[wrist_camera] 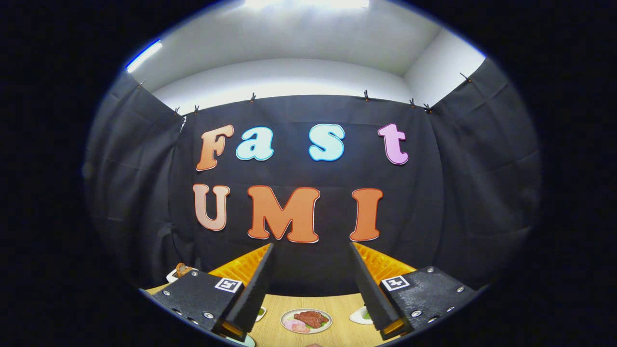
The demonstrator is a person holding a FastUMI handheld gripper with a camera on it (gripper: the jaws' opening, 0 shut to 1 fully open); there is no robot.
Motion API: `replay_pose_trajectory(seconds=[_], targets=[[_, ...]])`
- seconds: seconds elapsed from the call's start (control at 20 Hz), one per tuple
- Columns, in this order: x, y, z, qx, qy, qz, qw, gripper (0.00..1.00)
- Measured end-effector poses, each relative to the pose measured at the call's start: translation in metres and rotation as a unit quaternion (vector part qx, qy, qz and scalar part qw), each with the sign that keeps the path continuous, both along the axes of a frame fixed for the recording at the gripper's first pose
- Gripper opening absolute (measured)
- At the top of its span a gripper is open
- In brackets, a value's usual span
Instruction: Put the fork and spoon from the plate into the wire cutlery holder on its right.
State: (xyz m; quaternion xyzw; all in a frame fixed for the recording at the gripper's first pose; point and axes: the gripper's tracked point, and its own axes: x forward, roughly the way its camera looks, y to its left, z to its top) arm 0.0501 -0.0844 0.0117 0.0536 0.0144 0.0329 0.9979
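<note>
Hovering high, the hand-held gripper (311, 250) gapes wide, gripping nothing.
Down on the wooden worktop (344, 332), a plate (306, 321) of food sits between its fingers, toward six o'clock; fork and spoon can't be made out.

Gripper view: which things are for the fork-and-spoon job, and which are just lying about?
For the job: gripper, fingers open, holding nothing.
Lying about: plate of meat on the table; small white dish beside it.

mount: rides on the hand-held gripper (311, 250), looking forward along its two parted fingers
facing: level, toward the booth's black cloth wall (462, 193)
nearness: pale wooden surface (342, 301) close below
</note>
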Motion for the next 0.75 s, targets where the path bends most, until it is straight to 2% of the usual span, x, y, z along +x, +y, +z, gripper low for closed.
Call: replay_pose_trajectory(seconds=[0.05,0.15,0.75], targets=[[0.0,-0.001,0.002,0.002,-0.002,-0.001,1.0,0.94],[-0.002,-0.001,0.0,0.003,-0.001,-0.003,1.0,0.97],[-0.007,-0.002,0.011,0.028,-0.038,-0.003,0.999,0.96]])
